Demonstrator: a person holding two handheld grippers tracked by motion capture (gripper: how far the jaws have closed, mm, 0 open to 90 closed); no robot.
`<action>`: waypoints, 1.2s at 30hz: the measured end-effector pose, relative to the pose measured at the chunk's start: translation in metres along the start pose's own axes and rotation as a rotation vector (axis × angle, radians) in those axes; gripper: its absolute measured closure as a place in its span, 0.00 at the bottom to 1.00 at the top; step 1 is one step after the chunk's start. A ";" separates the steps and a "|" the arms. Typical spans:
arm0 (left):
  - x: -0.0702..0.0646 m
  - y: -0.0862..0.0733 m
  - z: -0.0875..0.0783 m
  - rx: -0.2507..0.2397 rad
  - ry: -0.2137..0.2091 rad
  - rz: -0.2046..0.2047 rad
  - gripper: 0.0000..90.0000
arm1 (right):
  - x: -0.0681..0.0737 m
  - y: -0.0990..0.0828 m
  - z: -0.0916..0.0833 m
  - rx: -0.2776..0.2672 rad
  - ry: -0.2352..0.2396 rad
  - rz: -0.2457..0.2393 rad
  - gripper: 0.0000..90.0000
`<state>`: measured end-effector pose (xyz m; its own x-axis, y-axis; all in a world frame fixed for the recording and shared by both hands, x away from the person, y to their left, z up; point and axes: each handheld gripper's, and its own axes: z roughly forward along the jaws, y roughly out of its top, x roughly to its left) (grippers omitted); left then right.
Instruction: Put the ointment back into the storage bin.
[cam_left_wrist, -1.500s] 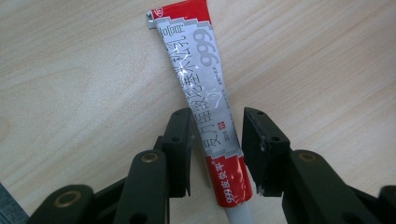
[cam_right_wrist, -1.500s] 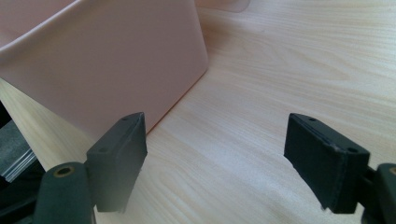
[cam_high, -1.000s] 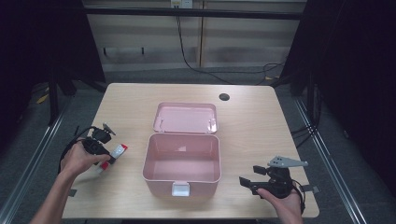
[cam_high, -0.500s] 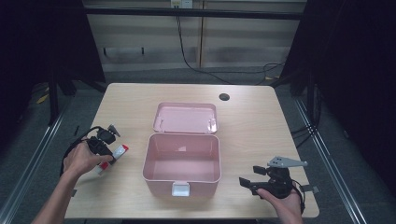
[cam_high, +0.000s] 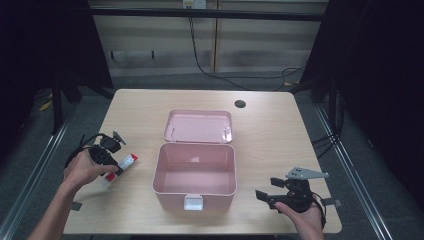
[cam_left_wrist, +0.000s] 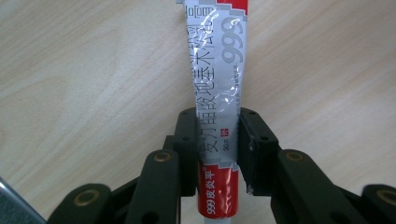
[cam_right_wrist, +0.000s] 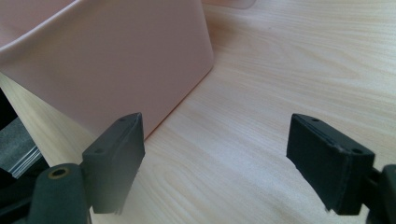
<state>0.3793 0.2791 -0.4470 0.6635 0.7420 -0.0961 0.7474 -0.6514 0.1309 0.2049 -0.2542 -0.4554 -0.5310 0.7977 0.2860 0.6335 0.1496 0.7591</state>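
A silver and red ointment tube (cam_left_wrist: 219, 70) lies along the left gripper's jaws, its red cap end toward the camera. My left gripper (cam_left_wrist: 218, 135) is shut on the tube's lower half, both pads pressed against its sides. In the high view the left gripper (cam_high: 115, 167) holds the tube (cam_high: 126, 161) just above the table, left of the open pink box (cam_high: 195, 146). My right gripper (cam_high: 267, 189) rests at the front right, jaws pointing toward the box. Its jaws (cam_right_wrist: 219, 158) stand wide apart with only bare tabletop between them.
The box's detached pink lid (cam_high: 199, 126) lies flat just behind it. A white latch (cam_high: 194, 202) sits on the box's front wall. A dark round hole (cam_high: 240, 104) marks the table's far side. The pink box wall (cam_right_wrist: 107, 60) stands close to the right gripper.
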 end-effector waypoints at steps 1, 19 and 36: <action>0.000 -0.001 -0.001 -0.003 -0.008 0.007 0.79 | 0.000 0.000 0.000 0.000 0.000 -0.001 0.21; -0.012 -0.009 -0.032 -0.079 -0.150 0.052 0.79 | 0.000 0.000 0.000 0.003 0.007 0.000 0.21; -0.022 -0.014 -0.056 -0.118 -0.188 0.101 0.79 | -0.001 0.001 0.000 0.011 0.043 0.006 0.15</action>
<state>0.3525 0.2804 -0.3911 0.7379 0.6242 -0.2568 0.6748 -0.6897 0.2625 0.2057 -0.2544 -0.4553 -0.5505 0.7730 0.3153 0.6426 0.1512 0.7511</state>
